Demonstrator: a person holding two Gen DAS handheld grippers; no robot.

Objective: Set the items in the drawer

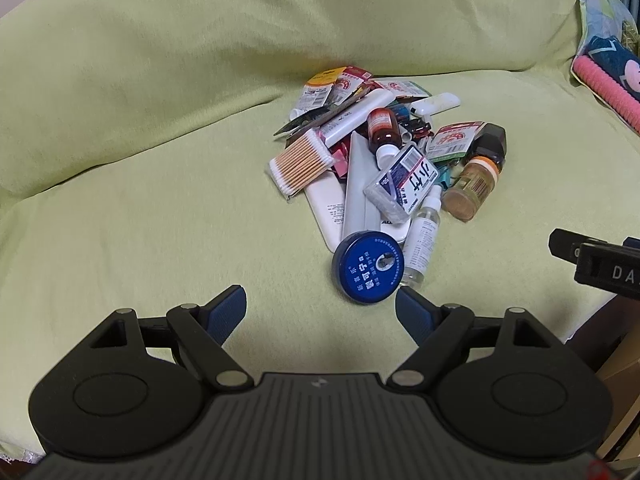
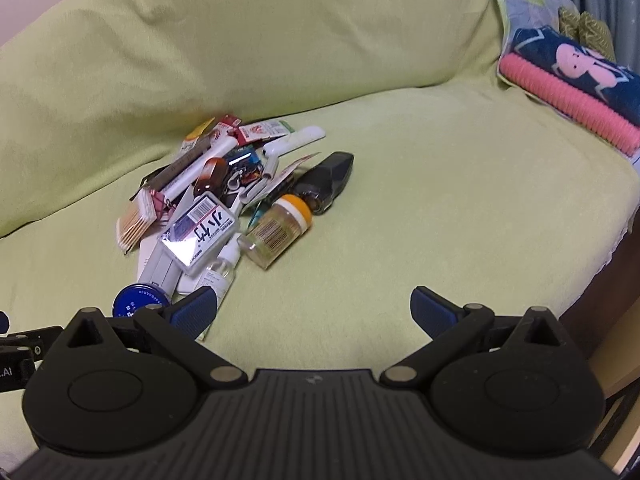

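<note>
Left tool [image 1: 320, 312] and right tool [image 2: 314, 312] both spread wide, holding nothing. Heaped on the green-covered sofa [image 1: 160, 200]: blue round tin [image 1: 369, 267] nearest, cotton swabs [image 1: 301, 160], possibly a spice jar [image 2: 280, 232].

Soft matt cloth cover [image 1: 160, 128], glossy plastic tin lid [image 1: 368, 266] (blue), clear bottle [image 1: 424, 232]

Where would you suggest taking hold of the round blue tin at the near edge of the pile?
Probably across the round blue tin at its rim, coming from the near side, where bare green cover leaves room. It leans tilted on the pile, lid facing the open left tool, and the far rim touches a clear spray bottle.
</note>
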